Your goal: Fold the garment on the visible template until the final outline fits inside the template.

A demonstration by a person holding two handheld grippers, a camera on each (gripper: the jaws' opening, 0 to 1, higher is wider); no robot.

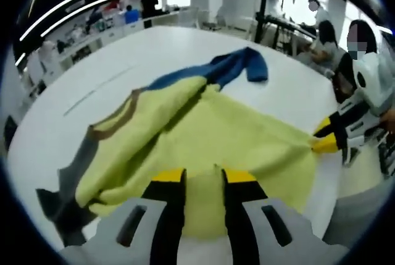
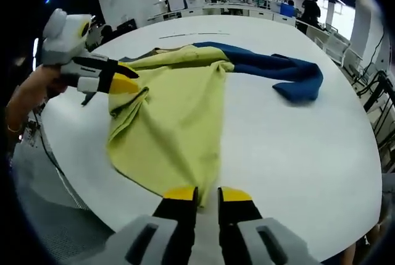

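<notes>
The yellow garment (image 1: 210, 135) with blue sleeve (image 2: 278, 70) lies spread on the white table (image 2: 296, 154). The left gripper (image 1: 202, 177) and right gripper (image 2: 207, 196) each pinch a hem edge between near-closed jaws.

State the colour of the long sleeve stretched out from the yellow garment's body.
Blue; the long sleeve of the yellow fabric garment shows best in the right gripper view.

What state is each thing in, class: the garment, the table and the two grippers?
Garment: partly folded, rumpled, lying on the table, blue sleeve stretched out.
Left gripper: shut on the garment's yellow edge.
Right gripper: shut on the garment's yellow corner.
Table: white, garment resting on it.
</notes>
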